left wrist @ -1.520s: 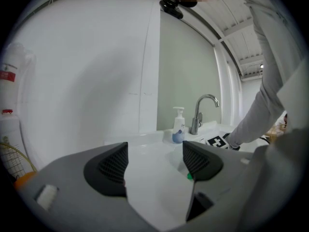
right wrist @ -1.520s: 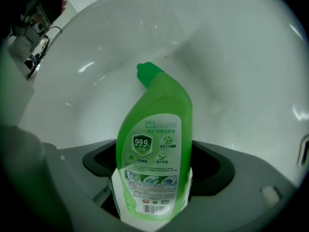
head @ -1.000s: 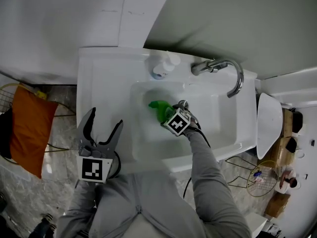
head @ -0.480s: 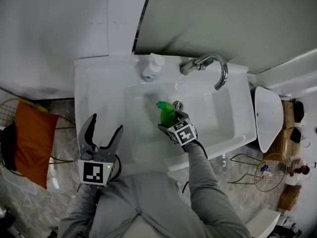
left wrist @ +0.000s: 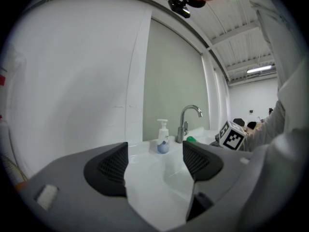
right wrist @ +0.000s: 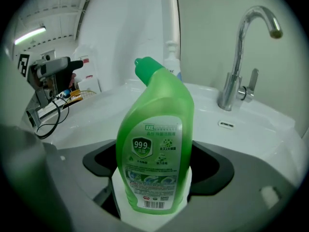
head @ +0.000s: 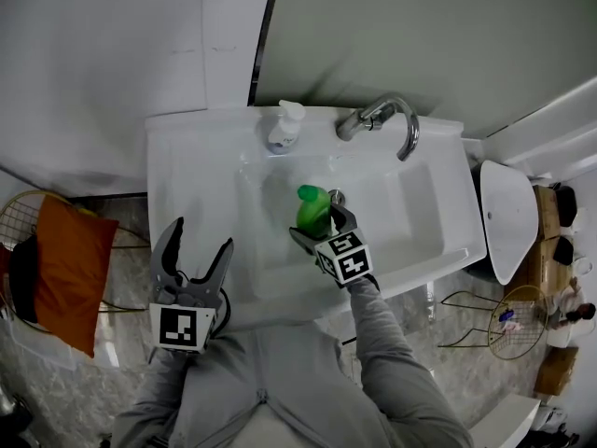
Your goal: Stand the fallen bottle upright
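Note:
A green cleaner bottle (head: 313, 209) with an angled green cap stands nearly upright over the white sink basin (head: 410, 215). My right gripper (head: 320, 224) is shut on its lower body. In the right gripper view the bottle (right wrist: 157, 144) fills the middle, label facing the camera, and the dark pads (right wrist: 212, 164) press its sides. Its base is hidden, so I cannot tell whether it touches the basin. My left gripper (head: 201, 236) is open and holds nothing, over the sink's front left rim. In the left gripper view that gripper (left wrist: 154, 161) frames only bare white counter.
A chrome faucet (head: 387, 119) arches over the back of the basin. A white soap dispenser (head: 284, 129) stands to its left on the rim. A wire chair with an orange cushion (head: 61, 269) is on the floor at left, and a white bin (head: 508, 217) at right.
The right gripper has raised the green bottle from a tilted lie to nearly upright. It has also shifted slightly toward the basin's front. The left gripper has barely moved.

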